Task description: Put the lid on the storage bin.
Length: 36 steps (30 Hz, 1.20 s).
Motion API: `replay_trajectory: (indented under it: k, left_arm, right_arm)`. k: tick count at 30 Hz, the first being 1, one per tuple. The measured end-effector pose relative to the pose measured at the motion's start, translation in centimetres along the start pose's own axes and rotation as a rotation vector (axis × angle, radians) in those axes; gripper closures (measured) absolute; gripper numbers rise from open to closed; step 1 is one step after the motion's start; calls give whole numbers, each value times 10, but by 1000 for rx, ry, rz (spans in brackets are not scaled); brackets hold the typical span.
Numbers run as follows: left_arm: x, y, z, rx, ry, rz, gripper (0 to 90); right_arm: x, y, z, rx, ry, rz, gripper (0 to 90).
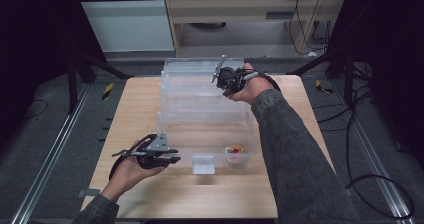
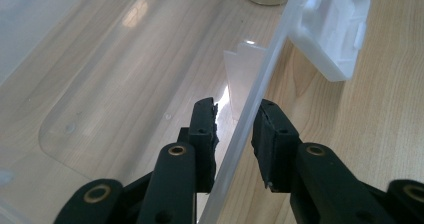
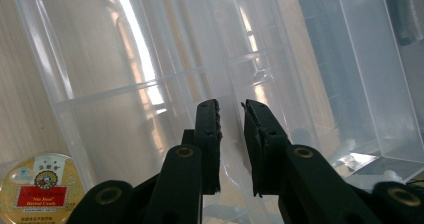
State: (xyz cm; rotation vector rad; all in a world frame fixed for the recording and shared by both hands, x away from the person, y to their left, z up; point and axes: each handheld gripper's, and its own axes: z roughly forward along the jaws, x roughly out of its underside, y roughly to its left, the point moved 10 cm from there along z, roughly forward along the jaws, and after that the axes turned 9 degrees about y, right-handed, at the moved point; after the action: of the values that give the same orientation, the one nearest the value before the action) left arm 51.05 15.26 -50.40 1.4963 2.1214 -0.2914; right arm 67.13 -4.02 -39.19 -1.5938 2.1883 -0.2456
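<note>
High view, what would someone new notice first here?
A clear plastic bin sits mid-table, its lid tipped up behind it. The left gripper straddles the bin's near-left wall, and the right gripper is up at the lid. A small round tin with a red label lies in the bin's near-right corner.

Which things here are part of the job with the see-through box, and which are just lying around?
Part of the job:
- clear box
- clear lid
- left gripper, astride the box wall
- right gripper, at the lid

Just lying about:
- round tin, sitting in the box
- cables on the floor
- cabinet behind the table
</note>
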Motion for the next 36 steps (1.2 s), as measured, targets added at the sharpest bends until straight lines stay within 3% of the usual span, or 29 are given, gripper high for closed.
replay_trajectory:
  k: [3, 9, 13, 28, 36]
  left_arm:
    - [-2, -1, 0, -17, -7, 12, 715]
    - [-2, -1, 0, 9, -9, -42, 713]
    - [-3, 0, 0, 10, -6, -55, 712]
    - [-3, 0, 0, 15, -8, -61, 712]
    - [-3, 0, 0, 14, -10, -60, 711]
  right_arm:
    - [0, 1, -1, -3, 2, -2, 782]
    - [0, 3, -3, -15, 7, -11, 804]
    - [-1, 4, -4, -20, 10, -21, 814]
    - [1, 15, -15, -21, -2, -32, 826]
    - [5, 27, -25, -15, -34, -35, 827]
